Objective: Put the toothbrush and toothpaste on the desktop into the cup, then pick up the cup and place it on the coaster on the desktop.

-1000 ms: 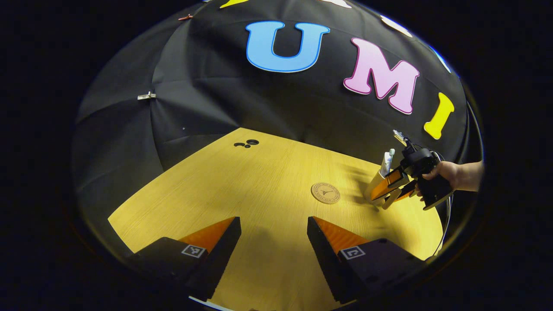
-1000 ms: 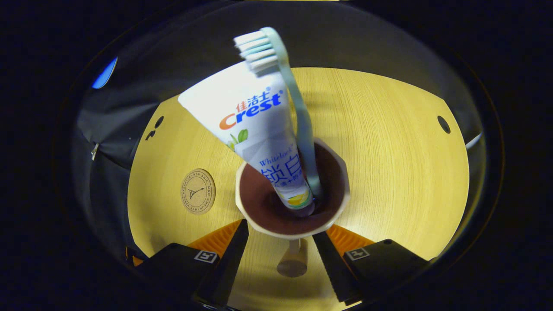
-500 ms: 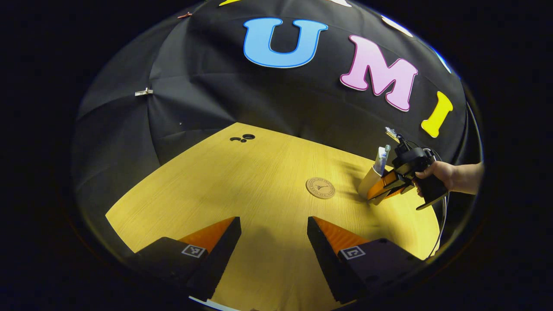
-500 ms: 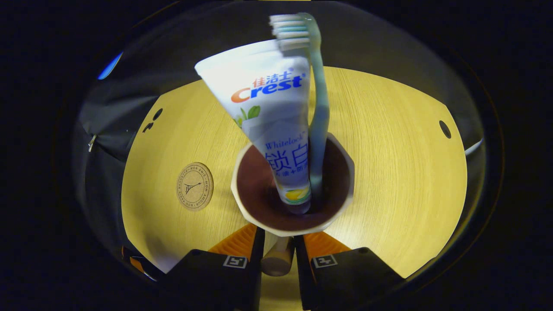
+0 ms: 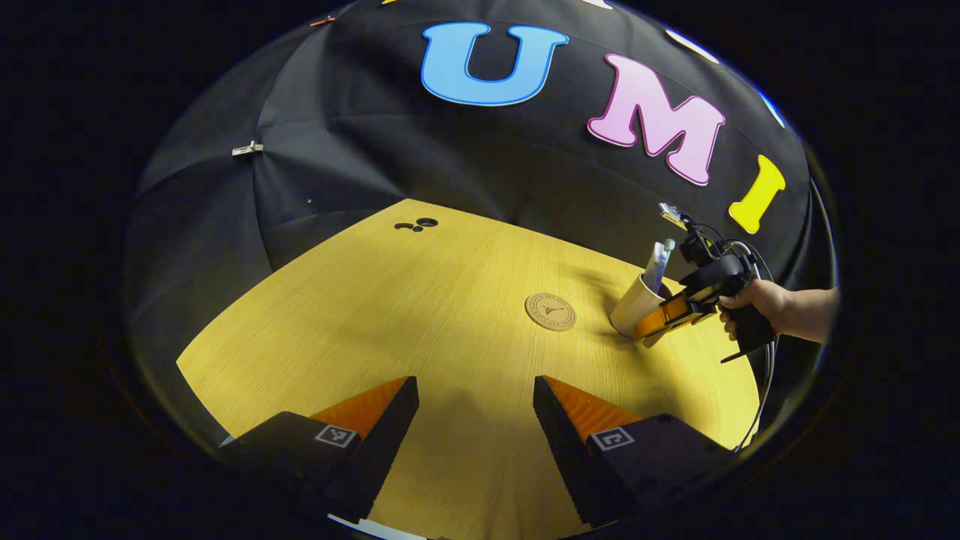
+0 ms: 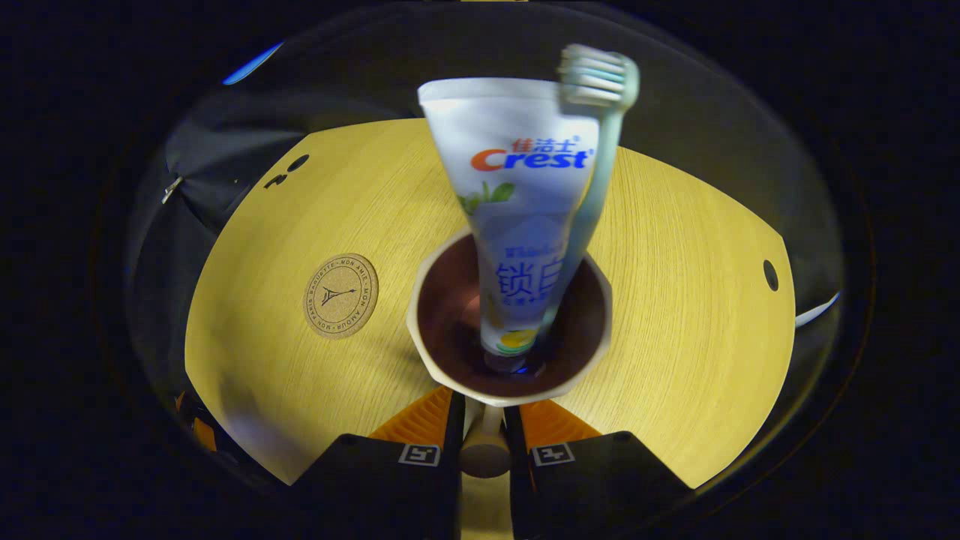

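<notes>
Right gripper (image 6: 484,420): jaws pinching cup handle (image 6: 485,446), seen in right gripper view at 6 o'clock. Cup (image 6: 510,375) holds toothpaste tube (image 6: 517,225) and toothbrush (image 6: 596,172), both leaning toward 12 o'clock, bristles up. Cork coaster (image 6: 340,295) flat on counter (image 6: 675,300), at 9 o'clock from cup, apart from it. Whether cup base touches counter, cannot tell.

Left gripper (image 5: 476,405): jaws spread wide, nothing between, above bare counter. In left gripper view, hand (image 5: 754,300) grips right gripper at 3 o'clock; cup just beside coaster.

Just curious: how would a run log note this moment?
right gripper: shut on cup handle | toothbrush, toothpaste: in cup | coaster: bare | left gripper: open
</notes>
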Available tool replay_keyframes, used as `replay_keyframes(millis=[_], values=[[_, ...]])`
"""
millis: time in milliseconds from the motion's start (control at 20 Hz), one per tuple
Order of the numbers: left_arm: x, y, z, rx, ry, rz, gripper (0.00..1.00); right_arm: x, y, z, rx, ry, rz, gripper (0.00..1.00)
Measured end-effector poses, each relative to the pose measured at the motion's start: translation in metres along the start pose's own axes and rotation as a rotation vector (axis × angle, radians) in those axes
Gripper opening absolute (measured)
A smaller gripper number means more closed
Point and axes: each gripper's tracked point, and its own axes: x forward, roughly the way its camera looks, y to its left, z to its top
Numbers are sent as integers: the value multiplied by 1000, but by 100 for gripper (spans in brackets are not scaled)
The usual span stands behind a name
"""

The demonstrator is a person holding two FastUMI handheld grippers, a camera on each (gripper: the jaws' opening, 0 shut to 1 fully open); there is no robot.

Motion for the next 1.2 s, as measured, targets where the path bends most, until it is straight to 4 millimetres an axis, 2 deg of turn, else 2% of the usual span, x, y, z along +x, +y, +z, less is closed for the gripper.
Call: replay_keyframes(millis=[450, 700, 800, 950, 1200], values=[[-1, 4, -14, -7, 31, 7, 97, 0, 27, 7, -38, -54, 37, 26], [-3, 11, -20, -14, 43, 19, 97, -8, 34, 23, -46, -120, 34, 26], [-2, 15, -21, -18, 47, 27, 97, -17, 40, 28, -55, -130, 44, 26], [-4, 16, -17, -31, 36, 27, 97, -24, 60, 34, -62, -137, 75, 26], [-8, 23, -21, -29, 39, 30, 97, -33, 65, 39, -102, -142, 101, 26]])
